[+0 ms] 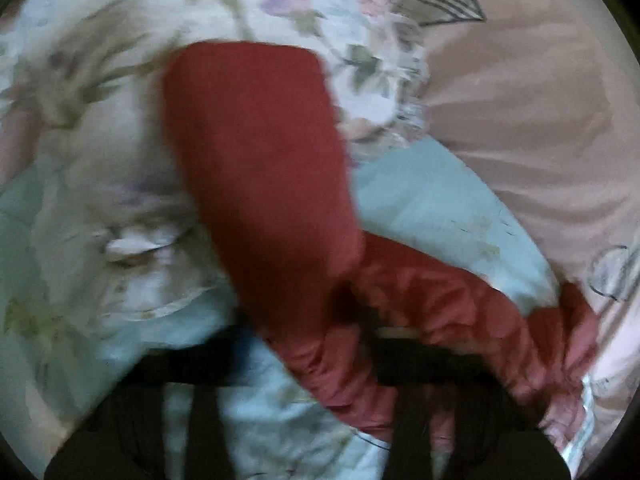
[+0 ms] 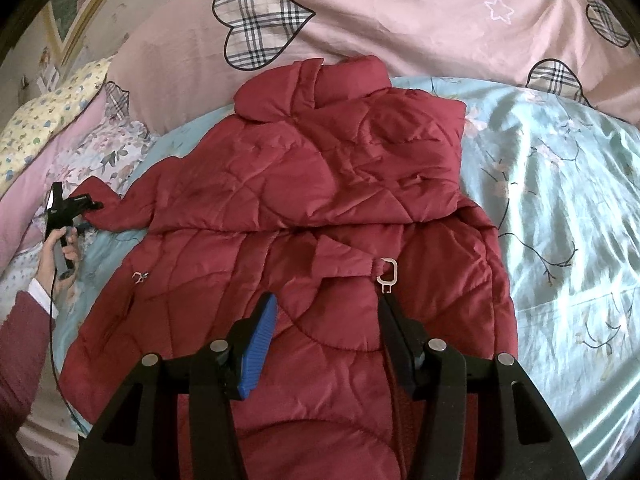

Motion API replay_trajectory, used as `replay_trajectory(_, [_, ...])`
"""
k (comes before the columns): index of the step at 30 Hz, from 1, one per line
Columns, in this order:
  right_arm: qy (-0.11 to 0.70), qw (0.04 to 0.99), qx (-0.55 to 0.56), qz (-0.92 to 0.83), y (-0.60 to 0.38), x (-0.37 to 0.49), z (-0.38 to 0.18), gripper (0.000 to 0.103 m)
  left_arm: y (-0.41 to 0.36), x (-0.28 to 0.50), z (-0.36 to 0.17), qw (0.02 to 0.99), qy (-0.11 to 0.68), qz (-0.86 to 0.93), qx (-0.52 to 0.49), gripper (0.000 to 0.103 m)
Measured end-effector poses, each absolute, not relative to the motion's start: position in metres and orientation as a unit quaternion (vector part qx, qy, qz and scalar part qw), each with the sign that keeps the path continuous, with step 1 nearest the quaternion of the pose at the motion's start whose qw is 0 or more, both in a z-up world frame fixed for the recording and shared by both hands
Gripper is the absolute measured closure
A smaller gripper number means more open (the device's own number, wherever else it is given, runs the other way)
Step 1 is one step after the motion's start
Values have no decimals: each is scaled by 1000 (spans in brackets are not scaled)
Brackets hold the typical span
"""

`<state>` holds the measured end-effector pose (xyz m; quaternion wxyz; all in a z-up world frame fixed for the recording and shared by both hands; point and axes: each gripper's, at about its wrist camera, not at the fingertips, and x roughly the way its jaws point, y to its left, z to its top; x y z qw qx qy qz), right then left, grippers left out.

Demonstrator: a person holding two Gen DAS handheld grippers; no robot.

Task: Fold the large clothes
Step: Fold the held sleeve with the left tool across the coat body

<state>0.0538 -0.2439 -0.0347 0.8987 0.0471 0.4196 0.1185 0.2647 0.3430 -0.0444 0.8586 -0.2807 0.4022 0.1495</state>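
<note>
- I see a red quilted coat (image 2: 320, 208) spread on a pale blue floral bedspread (image 2: 560, 208), pink heart-print bedding (image 2: 360, 20) behind.
- My right gripper (image 2: 326, 308) hovers half-open over the coat's belt buckle (image 2: 387, 274).
- Only the right view shows my left gripper (image 2: 94, 205) clamped on the sleeve cuff (image 2: 106, 210); its own blurred view shows the sleeve (image 1: 256, 160).

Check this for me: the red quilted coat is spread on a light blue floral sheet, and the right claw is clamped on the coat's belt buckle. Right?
Not quite. In the right wrist view the right claw hangs open above the red quilted coat; the belt buckle lies beyond its fingertips, ungripped. The coat does lie on the light blue floral sheet.
</note>
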Motion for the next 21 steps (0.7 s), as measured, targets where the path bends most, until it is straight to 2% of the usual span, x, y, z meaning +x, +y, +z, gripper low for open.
replay_trajectory(11, [417,899,58,126,-246,54,-35,49,249,244,19,915,337,39,-217,94])
replay_trajectory(21, [416,896,84,127,-257,56,-34,49,146,229,41,924,327,-77,-181,95])
